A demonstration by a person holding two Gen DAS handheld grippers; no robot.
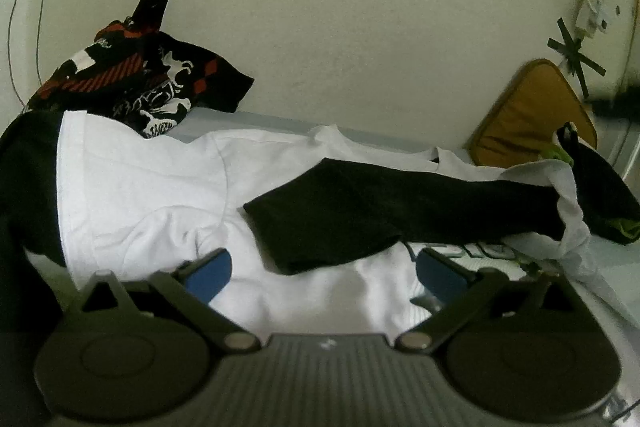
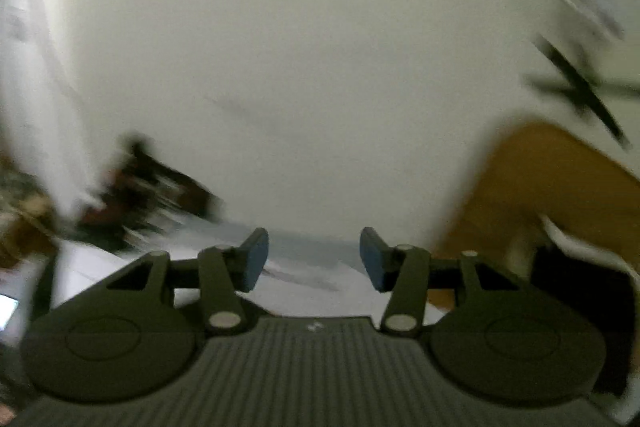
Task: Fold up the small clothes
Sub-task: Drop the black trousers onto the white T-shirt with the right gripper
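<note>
Your two grippers hang with jaws apart over a bed strewn with small clothes.

Largest first: the cream wall fills the back of both views, with black tape crosses at its right. Below it, a white T-shirt lies spread across the bed, and a black garment lies on top of it, stretching toward the right. A black, red and white patterned cloth sits crumpled at the back left, against the wall. A mustard cushion leans at the back right. Your left gripper stands wide open just above the T-shirt's near edge, clamping nothing. Your right gripper is partly open with nothing between its blue pads; its view is badly blurred.
</note>
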